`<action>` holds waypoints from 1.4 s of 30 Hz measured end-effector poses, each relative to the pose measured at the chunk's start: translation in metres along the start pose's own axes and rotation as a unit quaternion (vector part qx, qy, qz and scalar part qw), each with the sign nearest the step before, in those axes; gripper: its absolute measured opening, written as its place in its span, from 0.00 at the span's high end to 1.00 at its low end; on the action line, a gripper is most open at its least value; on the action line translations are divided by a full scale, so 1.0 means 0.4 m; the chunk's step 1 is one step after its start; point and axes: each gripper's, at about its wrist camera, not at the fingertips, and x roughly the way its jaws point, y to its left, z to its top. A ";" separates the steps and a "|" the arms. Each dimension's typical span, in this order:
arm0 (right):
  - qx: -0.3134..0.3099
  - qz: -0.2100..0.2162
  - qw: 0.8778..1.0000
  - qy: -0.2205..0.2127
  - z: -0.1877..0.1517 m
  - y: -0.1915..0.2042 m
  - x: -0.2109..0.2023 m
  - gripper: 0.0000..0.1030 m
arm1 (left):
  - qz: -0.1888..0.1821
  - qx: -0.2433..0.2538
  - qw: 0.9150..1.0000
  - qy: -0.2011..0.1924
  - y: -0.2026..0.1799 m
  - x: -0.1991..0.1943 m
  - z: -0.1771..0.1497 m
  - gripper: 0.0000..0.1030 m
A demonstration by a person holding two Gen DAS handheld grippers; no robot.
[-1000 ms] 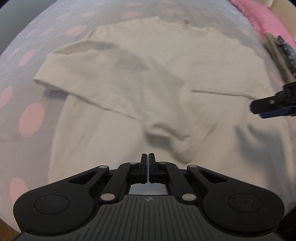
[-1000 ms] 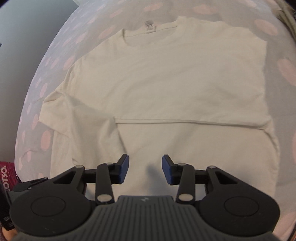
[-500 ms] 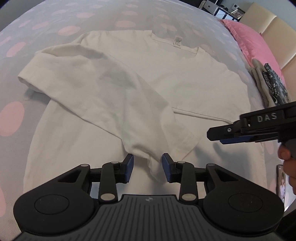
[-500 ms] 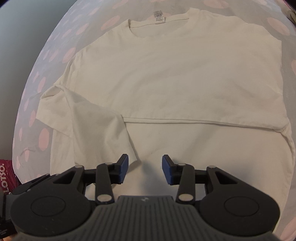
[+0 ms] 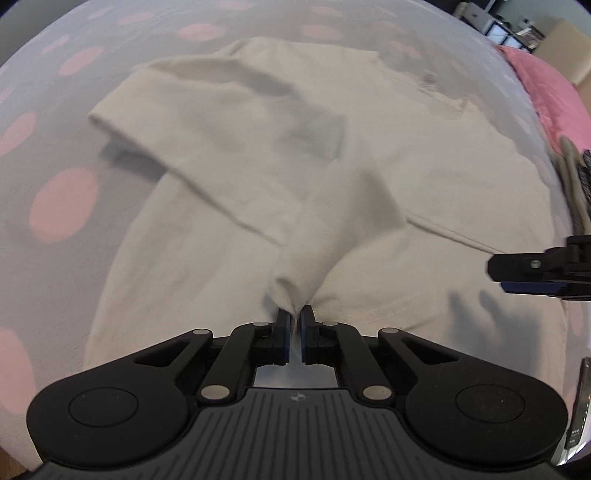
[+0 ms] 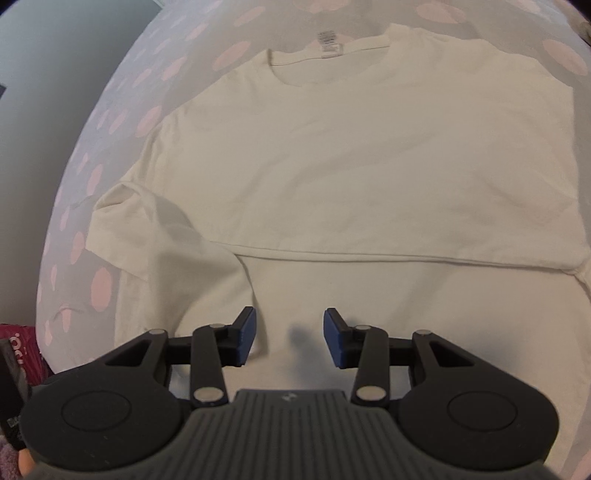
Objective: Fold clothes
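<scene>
Pale grey bedsheet with pink oval spots (image 5: 62,210), spread as the work surface.

Seen in both wrist views, curving off to the edges. Beyond its far right corner in the left wrist view, a bright pink quilted pillow (image 5: 554,92), with a blurred stack of grey and dark patterned cloth (image 5: 576,173) just beside it. Farther back, dim dark shelving (image 5: 513,26), too small to read. At the lower left of the right wrist view, a magenta package with white lettering (image 6: 18,354).
</scene>
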 end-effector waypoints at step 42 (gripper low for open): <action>0.038 0.058 0.997 0.036 0.014 0.043 0.059 0.74 | -0.031 0.059 0.998 -0.008 -0.013 -0.022 0.016 0.86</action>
